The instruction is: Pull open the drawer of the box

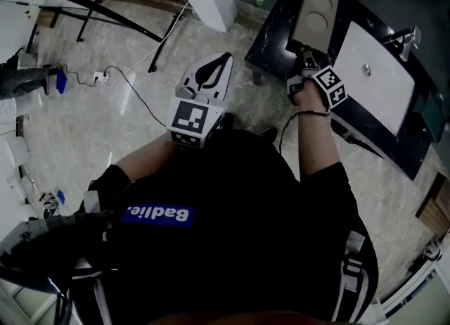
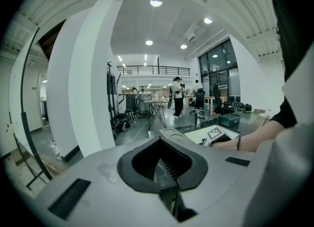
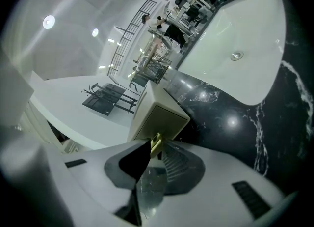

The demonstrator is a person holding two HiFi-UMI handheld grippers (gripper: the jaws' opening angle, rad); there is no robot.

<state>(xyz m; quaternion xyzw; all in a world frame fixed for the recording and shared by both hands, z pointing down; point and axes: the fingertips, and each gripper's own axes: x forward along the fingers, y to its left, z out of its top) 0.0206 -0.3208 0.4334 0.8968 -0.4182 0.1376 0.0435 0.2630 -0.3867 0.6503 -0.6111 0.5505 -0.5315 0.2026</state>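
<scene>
At counter (image 1: 278, 35), R gripper (image 3: 155, 146) jaws pinch box (image 3: 145, 104) drawer handle (image 3: 156, 142); L gripper (image 2: 162, 172) jaws closed, empty.

Layout, head view: the black marble table (image 1: 275, 35) stands on the pale stone floor (image 1: 126, 126), ahead and to the right. The beige square box (image 1: 316, 14) sits on the table's left end. The white rounded basin (image 1: 373, 70) is set into the table right of the box. The right tool (image 1: 304, 56) is at the box's near face, clamped on the small yellowish drawer handle (image 3: 156, 145). The left tool (image 1: 223, 60) hangs over the floor, left of the table.
</scene>
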